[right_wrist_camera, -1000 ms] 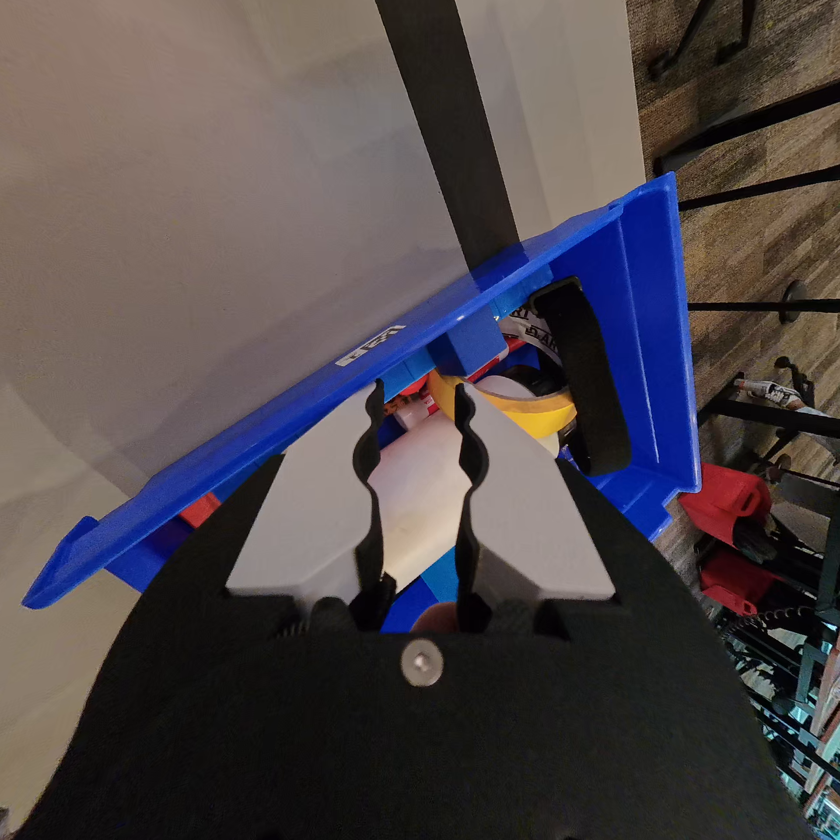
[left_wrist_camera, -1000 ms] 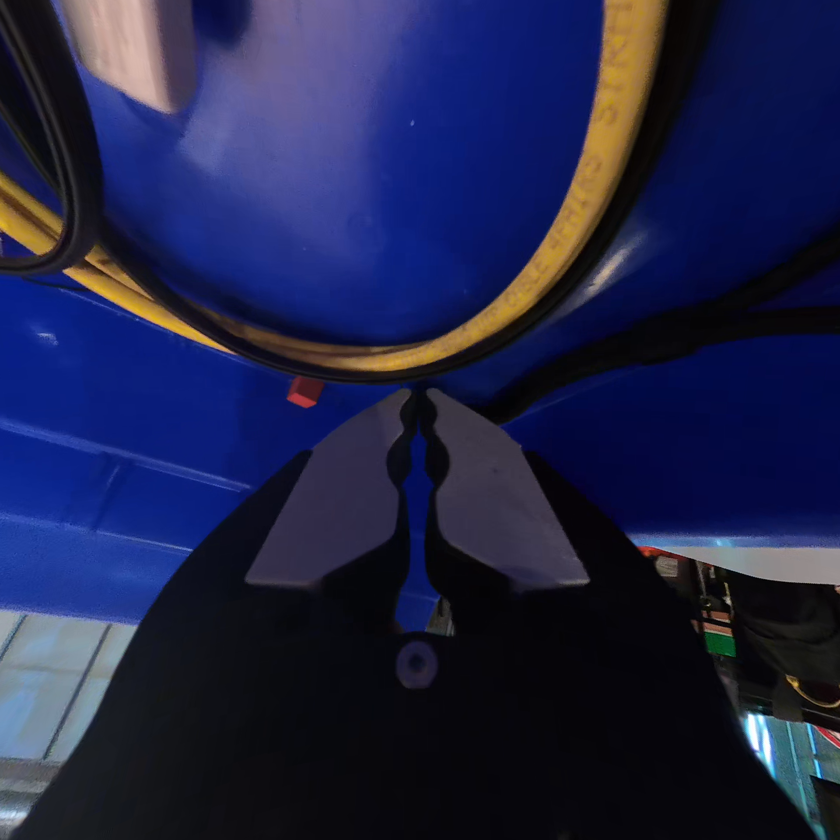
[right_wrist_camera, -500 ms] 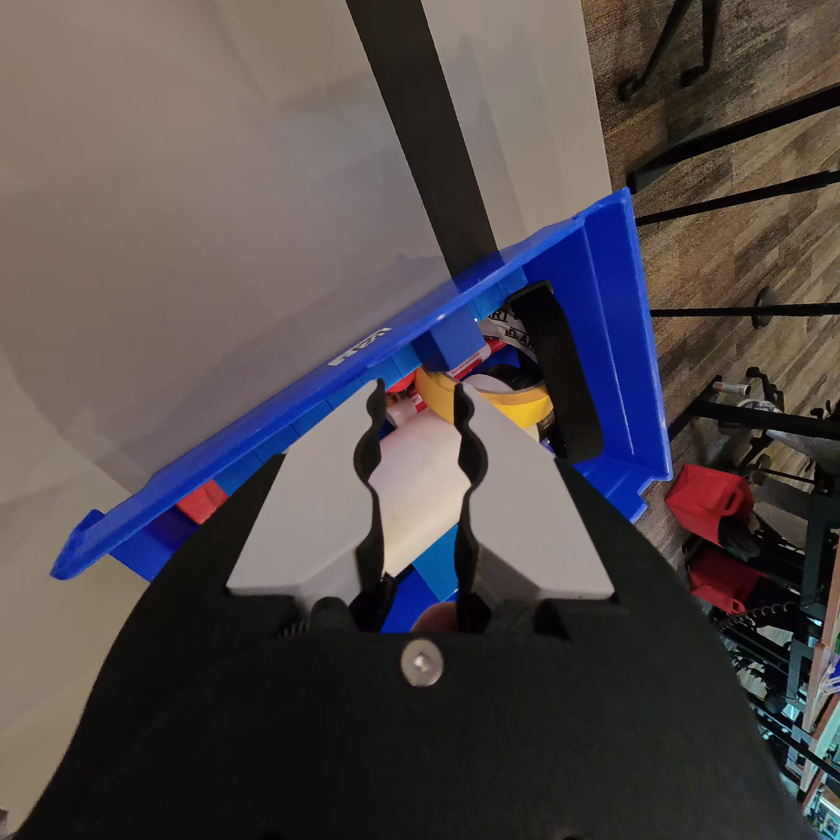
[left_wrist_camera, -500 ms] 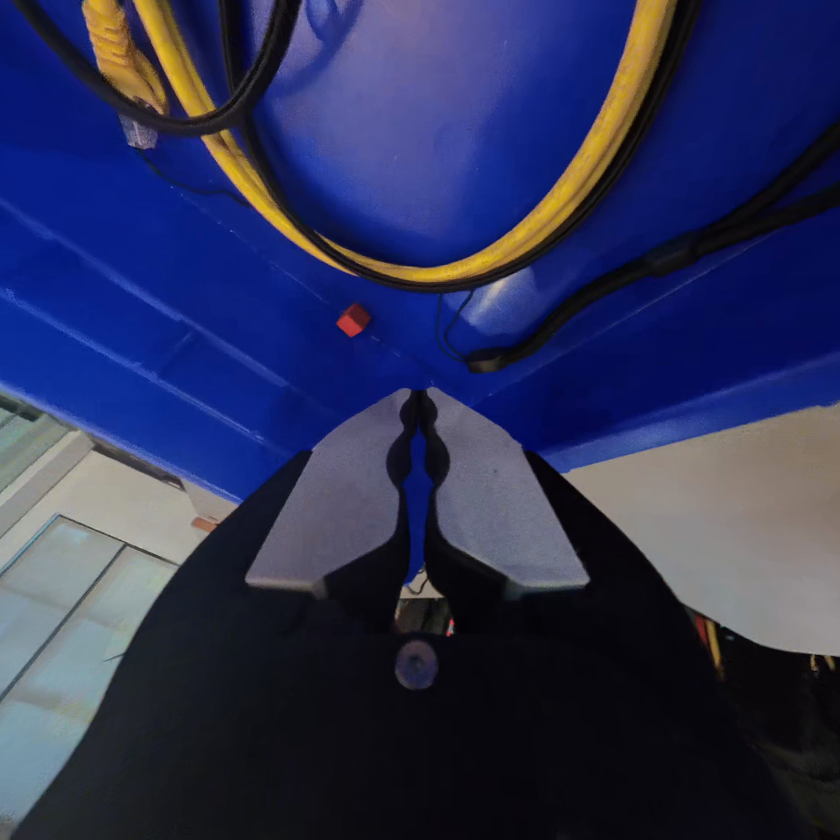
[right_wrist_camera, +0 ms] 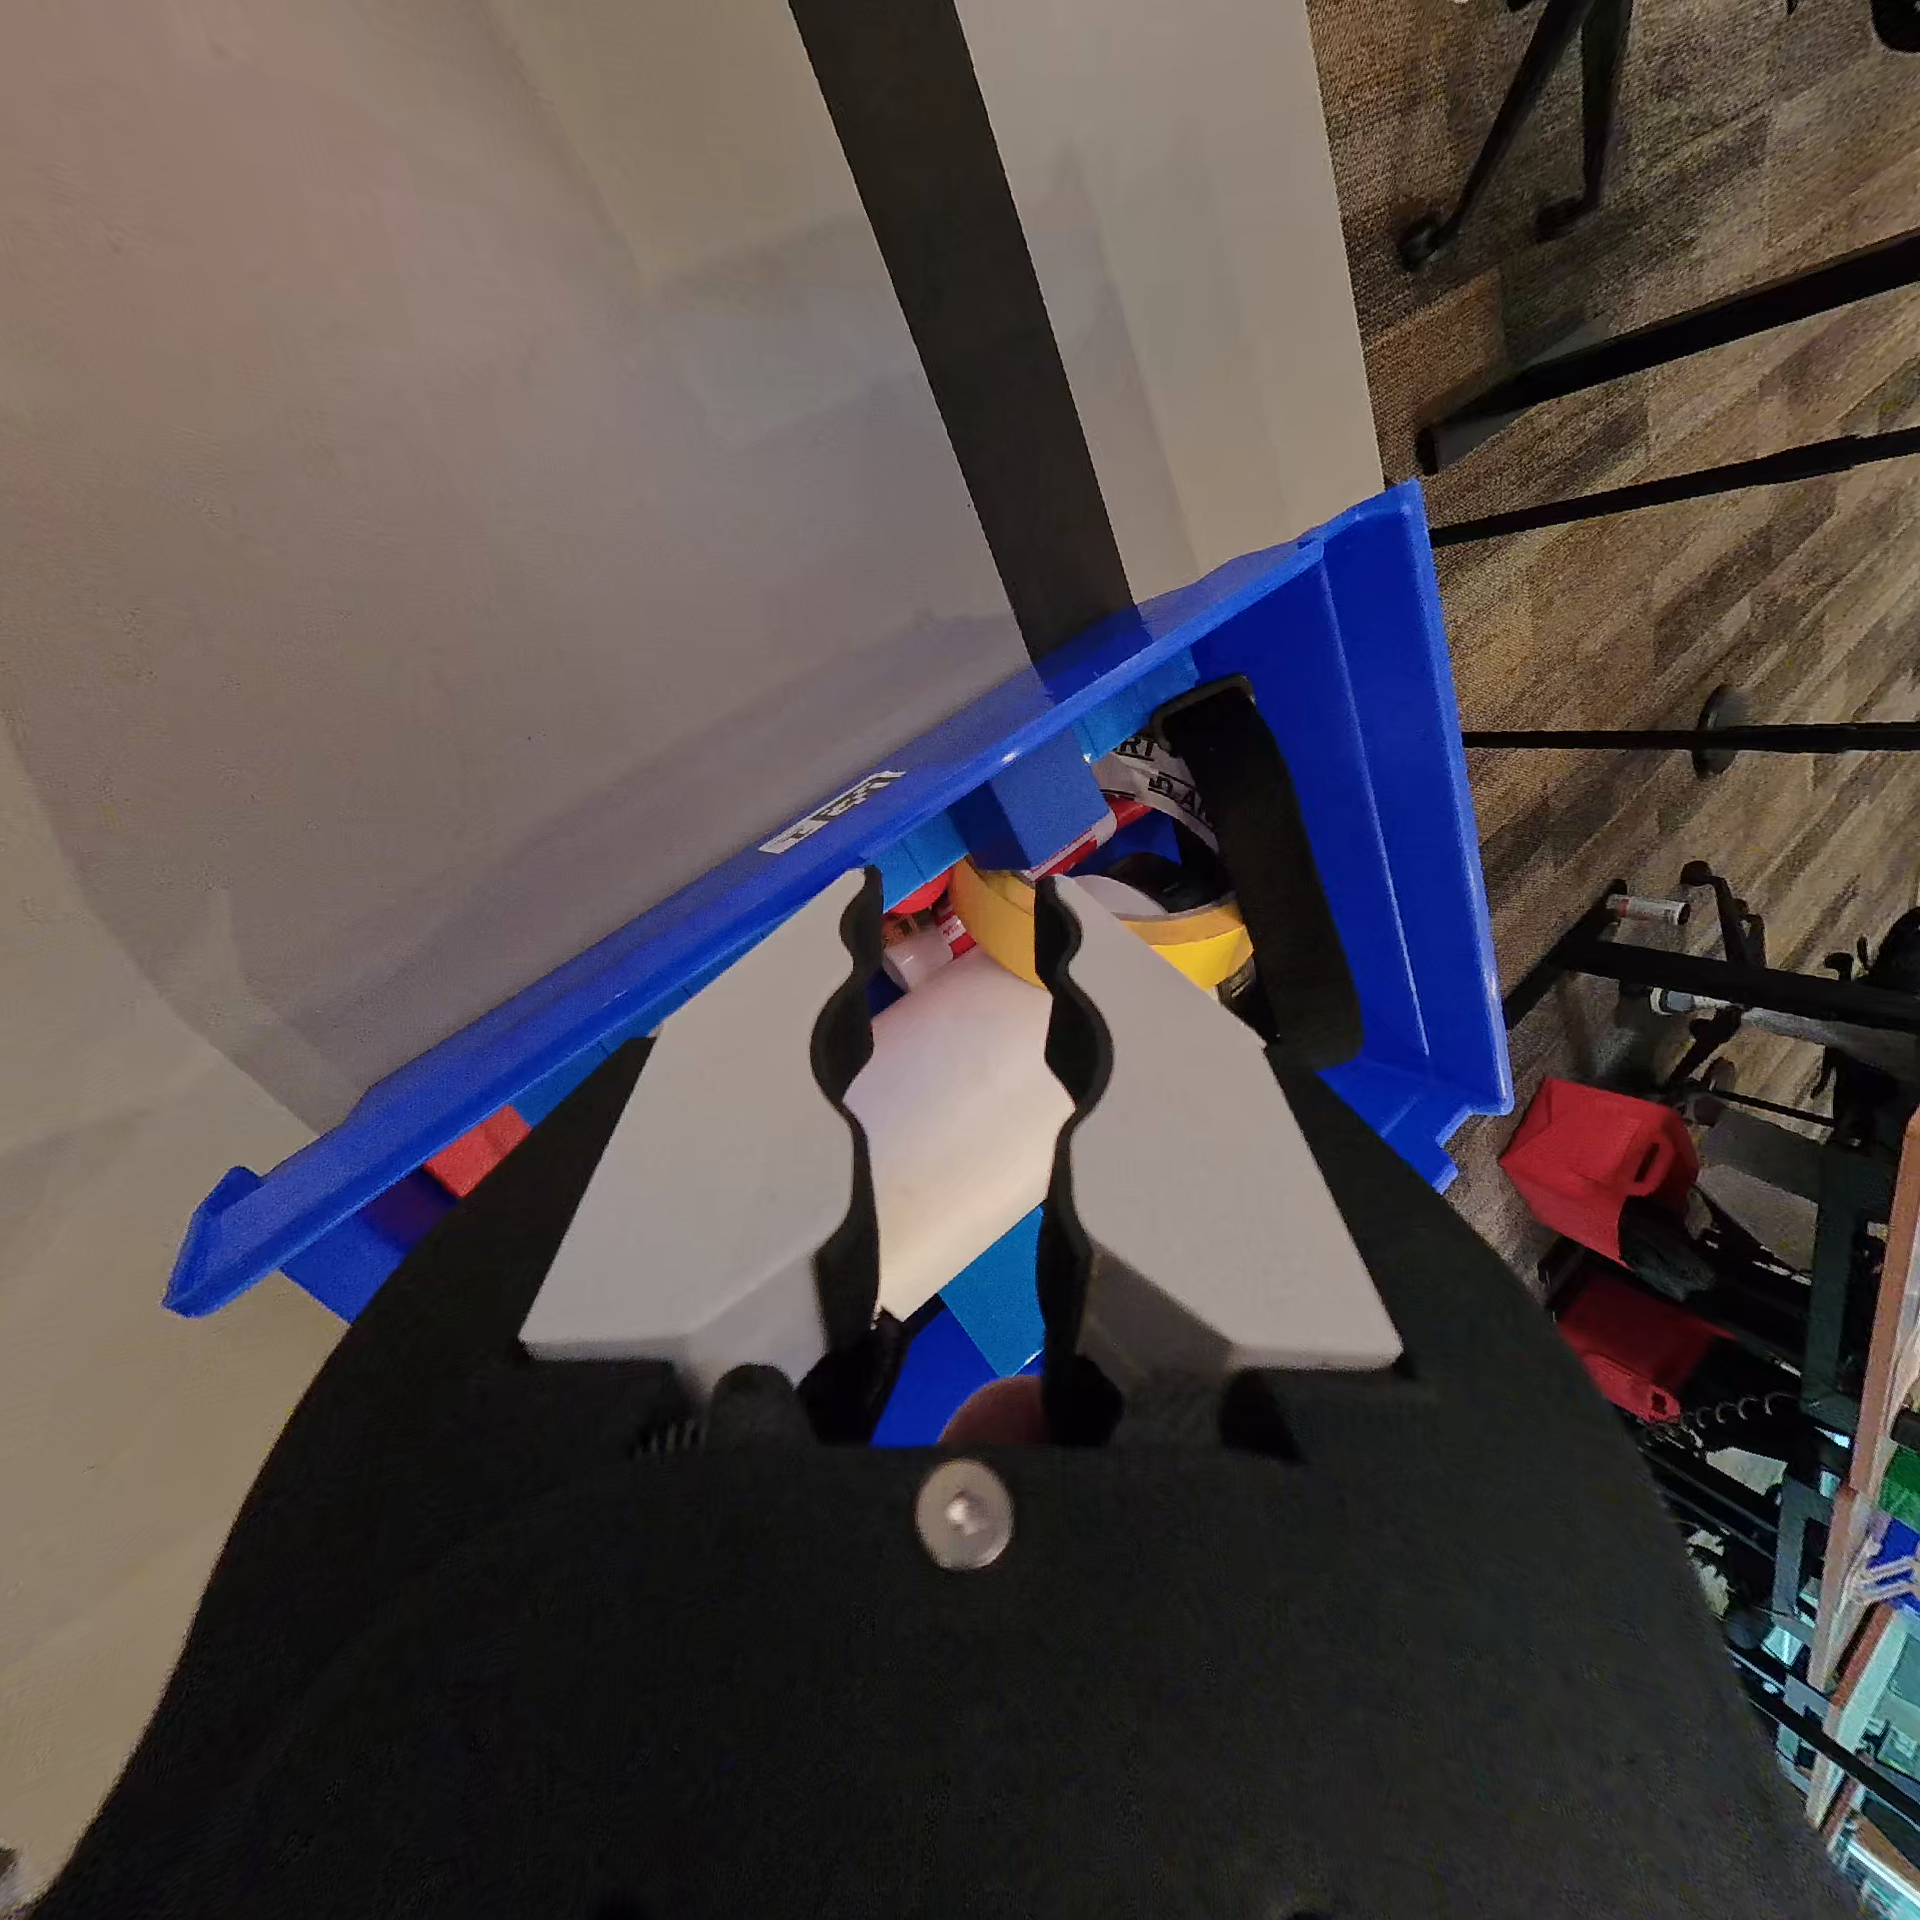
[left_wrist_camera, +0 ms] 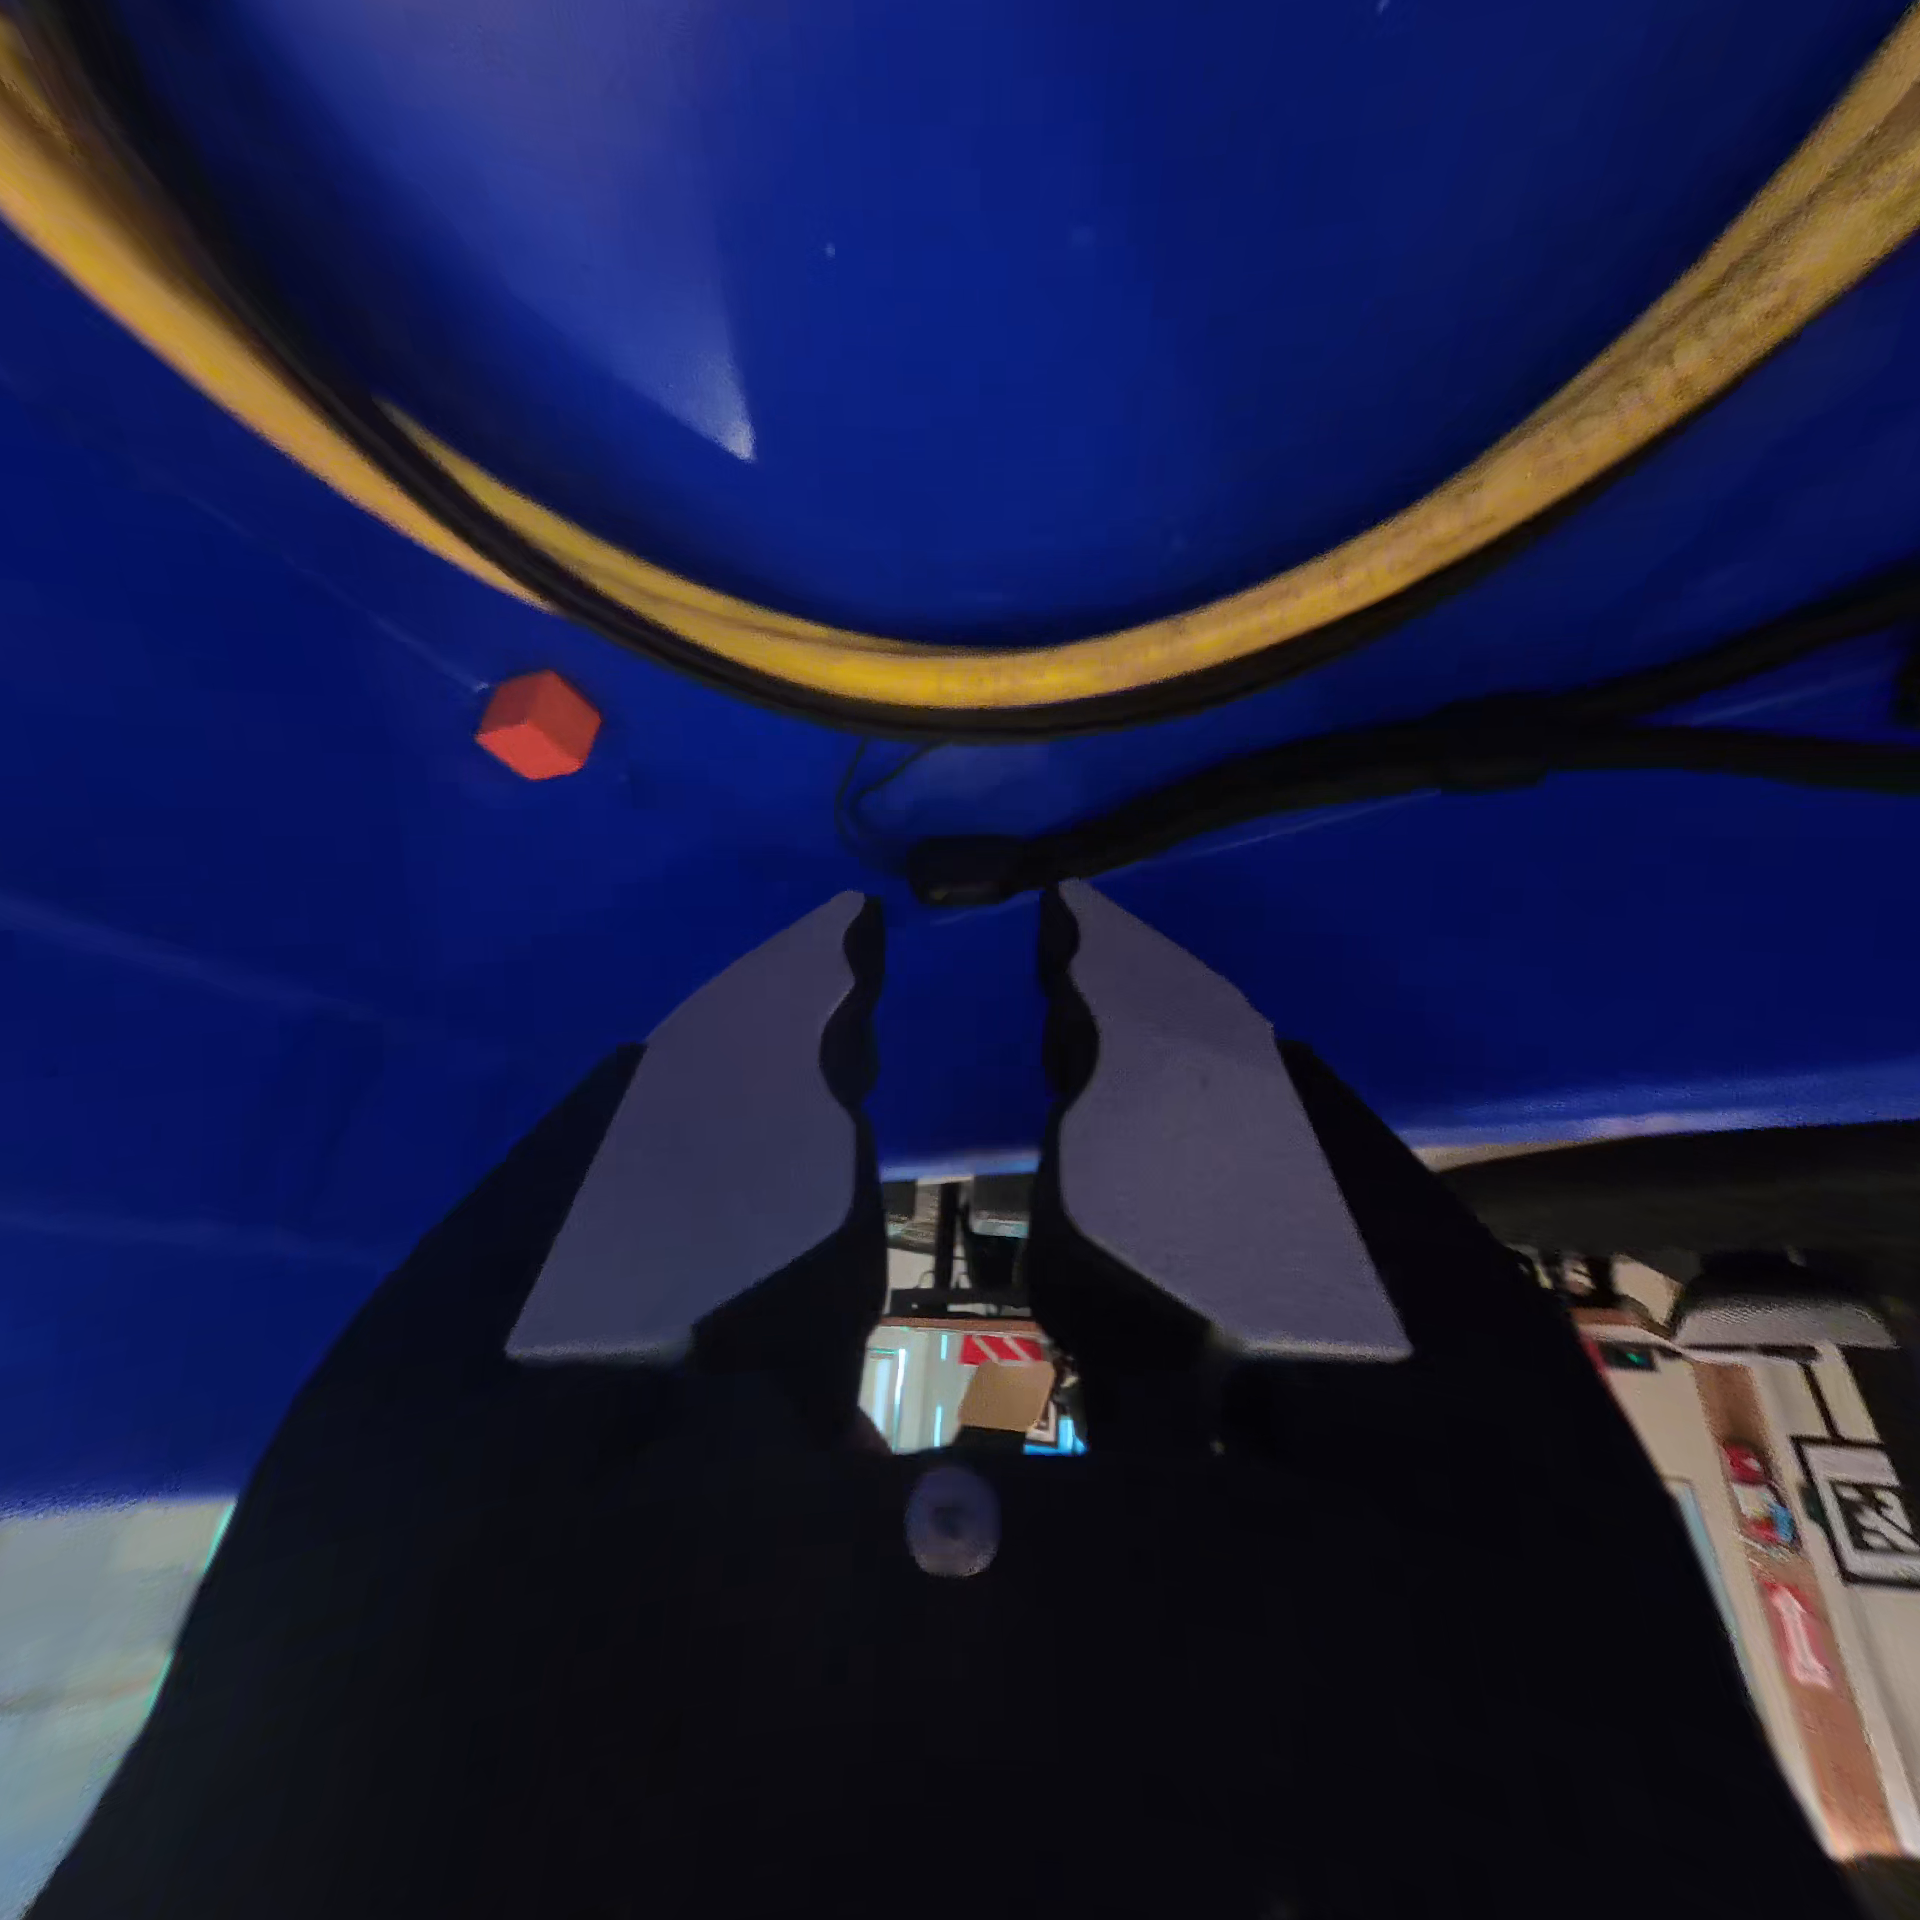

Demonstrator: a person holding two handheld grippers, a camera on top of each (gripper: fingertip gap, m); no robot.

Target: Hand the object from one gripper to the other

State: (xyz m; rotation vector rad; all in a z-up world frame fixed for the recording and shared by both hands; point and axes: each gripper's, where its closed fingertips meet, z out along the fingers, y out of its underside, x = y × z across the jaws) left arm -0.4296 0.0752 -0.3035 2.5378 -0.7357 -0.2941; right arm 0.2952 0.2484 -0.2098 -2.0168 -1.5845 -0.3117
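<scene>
A: Left tool state?
B: Spread, nothing between its fingers. It points into a blue bin. Bin wall fills most of the left wrist view.
A: What's in that bin?
B: A yellow cable loops across the bin floor with a thin black cable running along its lower edge. A thicker black cable comes in from the right; its end sits just beyond the left tool's fingertips, not touching as far as the view shows. A small red cube lies left of the yellow cable's low point, apart from it. Frame is motion-blurred.
A: Right tool?
B: Fingers parted, gap about as wide as the white block seen between them. Can't tell if the pads actually touch it or if it just lies behind them in the bin.
A: So where's the object?
B: The white block is in a second blue bin, on the tabletop, right in line with the right tool. Beyond the block: a yellow tape roll; a black strap stands against the bin's right wall. A red piece sits at the bin's left end. A black post rises behind the bin's far rim.
</scene>
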